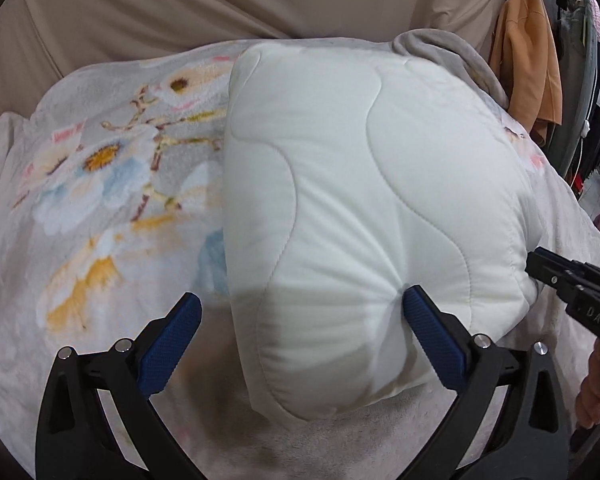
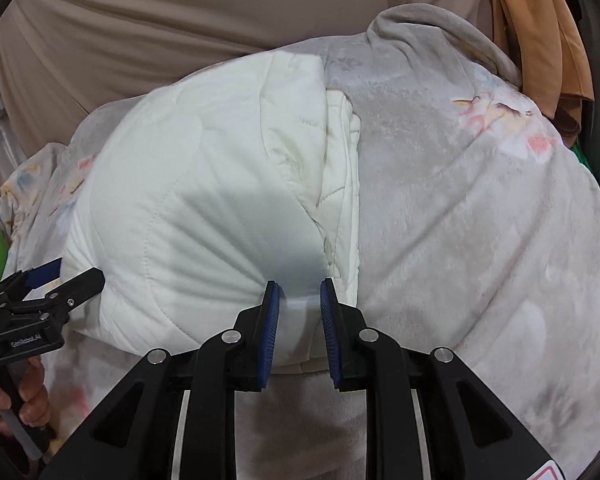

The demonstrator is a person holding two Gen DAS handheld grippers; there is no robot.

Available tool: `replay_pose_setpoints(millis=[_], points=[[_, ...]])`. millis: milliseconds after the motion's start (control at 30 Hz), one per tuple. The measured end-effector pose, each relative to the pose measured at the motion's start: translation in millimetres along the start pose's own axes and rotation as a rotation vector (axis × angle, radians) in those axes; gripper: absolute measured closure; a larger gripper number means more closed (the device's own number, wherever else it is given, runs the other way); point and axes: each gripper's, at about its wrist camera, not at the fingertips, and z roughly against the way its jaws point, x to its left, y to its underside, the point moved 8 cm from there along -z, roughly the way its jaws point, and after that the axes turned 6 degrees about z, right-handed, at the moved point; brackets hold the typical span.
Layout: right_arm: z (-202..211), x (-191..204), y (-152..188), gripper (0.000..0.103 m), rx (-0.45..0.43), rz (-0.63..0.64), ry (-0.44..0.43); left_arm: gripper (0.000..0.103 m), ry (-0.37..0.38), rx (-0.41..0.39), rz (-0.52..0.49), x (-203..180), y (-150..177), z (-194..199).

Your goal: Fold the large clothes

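The folded white quilted comforter [image 1: 360, 208] lies on a floral fleece blanket [image 1: 100, 168], looking puffy, light and springy, its near edge between the spread left hand-held gripper [image 1: 304, 336] and pinched by the narrow-set right hand-held gripper [image 2: 299, 312].

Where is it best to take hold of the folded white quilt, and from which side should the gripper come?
Probably at the near corners of the white quilt, coming from the near side. The layers there bunch into an edge thin enough to pinch, while the middle is too puffy. The right gripper already straddles such an edge.
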Motion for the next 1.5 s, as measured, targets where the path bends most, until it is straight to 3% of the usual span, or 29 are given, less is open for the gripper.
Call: replay_pose_setpoints(millis=[133,267,333,400,533,700,733,1000,1233,1367,1433,1500], points=[[-1,3,2,0.084,-0.025,0.025,0.024,0.005,0.036,0.02,0.058,3,2,-3],[27,-10,-20,0.08,-0.058,-0.077,-0.104,0.005,0.111,0.029,0.105,10,-13,18],[42,-28,-43,0.066,-0.108,-0.137,-0.128,0.005,0.12,-0.024,0.131,19,-32,35],[43,-45,-62,0.062,-0.122,-0.182,-0.151,0.005,0.127,-0.064,0.151,27,-52,44],[-1,-62,-84,0.057,-0.008,-0.236,-0.224,0.005,0.127,-0.047,0.169,36,-78,32],[-51,-48,-79,0.057,0.127,-0.231,-0.328,0.005,0.124,0.025,0.165,33,-78,3],[-57,-44,-78,0.053,0.14,-0.221,-0.335,0.005,0.13,0.033,0.158,31,-77,0],[-87,-30,-74,0.044,0.196,-0.243,-0.456,0.005,0.16,0.054,0.107,4,-79,-24],[-103,-27,-75,0.04,0.199,-0.276,-0.531,0.005,0.111,0.013,0.064,-10,-82,-37],[-103,-25,-76,0.045,0.185,-0.268,-0.542,0.005,0.094,-0.01,0.045,-15,-84,-39],[-97,-23,-75,0.06,0.163,-0.252,-0.539,0.005,0.095,-0.018,0.025,-17,-84,-37],[-87,-17,-79,0.073,0.125,-0.217,-0.506,0.011,0.094,-0.034,-0.005,-22,-85,-31]])
